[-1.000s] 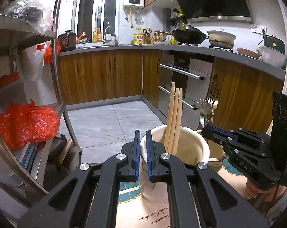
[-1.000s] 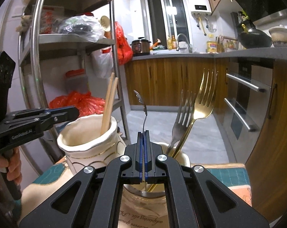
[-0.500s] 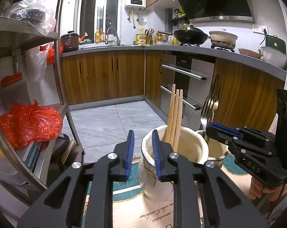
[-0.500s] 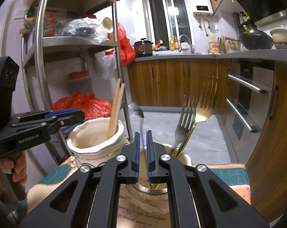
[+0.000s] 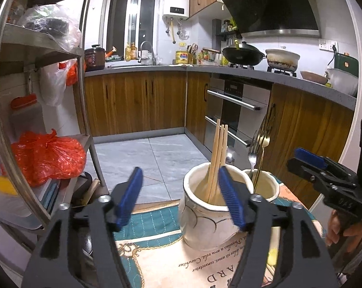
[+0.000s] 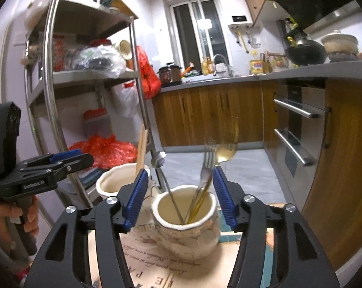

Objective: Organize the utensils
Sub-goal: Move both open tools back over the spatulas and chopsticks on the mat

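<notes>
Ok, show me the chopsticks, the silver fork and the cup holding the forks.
chopsticks [image 5: 217, 158], left wrist view, mid-shaft above the jar rim
silver fork [image 6: 208, 154], right wrist view, neck below the prongs
cup [image 6: 193, 237], right wrist view, front wall

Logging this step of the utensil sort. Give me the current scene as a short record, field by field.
left gripper: open, empty, jaws wide before the chopstick jar
right gripper: open, empty, jaws wide either side of the cutlery jar
chopstick jar: cream ceramic, upright on the printed mat
wooden chopsticks: standing in the chopstick jar, leaning slightly
cutlery jar: cream ceramic, right of the chopstick jar
silver fork: tines up in the cutlery jar
gold fork: tines up, beside the silver fork
spoon: bowl up, handle in the cutlery jar
</notes>
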Available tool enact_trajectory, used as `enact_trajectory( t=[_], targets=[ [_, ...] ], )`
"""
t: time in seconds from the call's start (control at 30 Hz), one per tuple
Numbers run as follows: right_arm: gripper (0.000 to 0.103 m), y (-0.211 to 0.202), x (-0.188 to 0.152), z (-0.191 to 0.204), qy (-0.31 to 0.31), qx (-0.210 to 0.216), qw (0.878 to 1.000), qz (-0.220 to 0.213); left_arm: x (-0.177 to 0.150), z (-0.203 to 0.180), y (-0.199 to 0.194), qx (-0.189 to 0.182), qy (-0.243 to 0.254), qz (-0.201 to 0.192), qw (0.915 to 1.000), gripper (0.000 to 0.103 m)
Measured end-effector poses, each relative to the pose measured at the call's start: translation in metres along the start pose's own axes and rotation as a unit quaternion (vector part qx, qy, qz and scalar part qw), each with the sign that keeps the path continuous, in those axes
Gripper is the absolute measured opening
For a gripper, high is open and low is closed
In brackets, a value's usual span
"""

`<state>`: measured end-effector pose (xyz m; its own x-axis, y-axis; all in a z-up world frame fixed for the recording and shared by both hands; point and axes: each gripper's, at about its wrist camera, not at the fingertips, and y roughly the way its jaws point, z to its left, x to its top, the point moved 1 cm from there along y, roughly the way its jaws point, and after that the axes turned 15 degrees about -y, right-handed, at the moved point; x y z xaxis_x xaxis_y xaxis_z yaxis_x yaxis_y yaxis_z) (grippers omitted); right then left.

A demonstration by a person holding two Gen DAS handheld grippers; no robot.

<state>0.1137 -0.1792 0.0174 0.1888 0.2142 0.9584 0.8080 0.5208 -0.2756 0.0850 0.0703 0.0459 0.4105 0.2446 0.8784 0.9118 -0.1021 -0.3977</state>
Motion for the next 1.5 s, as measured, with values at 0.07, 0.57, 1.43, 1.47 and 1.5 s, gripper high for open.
enact_trajectory(
  t=[0.07, 0.57, 1.43, 1.47, 1.5],
  targets=[
    [0.075, -0.009, -0.001, -0.003, 0.006, -0.004, 1.0, -0.002, 0.0, 0.0, -0.007, 0.001, -0.002, -0.005, 1.0, 0.079],
    [0.098, -0.064, -0.008, -0.006, 0.008, -0.058, 0.998, 0.001, -0.009, -0.009, -0.051, -0.01, 0.004, -0.02, 0.9997, 0.097],
    [0.098, -0.051, -0.078, 0.02, -0.008, -0.036, 0.986, 0.165, -0.114, -0.009, -0.037, -0.004, 0.026, 0.115, 0.993, 0.097],
    [0.098, -0.049, -0.081, 0.024, -0.011, -0.035, 0.984, 0.173, -0.116, -0.009, -0.037, -0.007, 0.024, 0.119, 0.9926, 0.097],
    [0.098, -0.049, -0.083, 0.028, -0.015, -0.034, 0.983, 0.177, -0.118, -0.009, -0.037, -0.009, 0.024, 0.122, 0.9922, 0.097]
  ],
)
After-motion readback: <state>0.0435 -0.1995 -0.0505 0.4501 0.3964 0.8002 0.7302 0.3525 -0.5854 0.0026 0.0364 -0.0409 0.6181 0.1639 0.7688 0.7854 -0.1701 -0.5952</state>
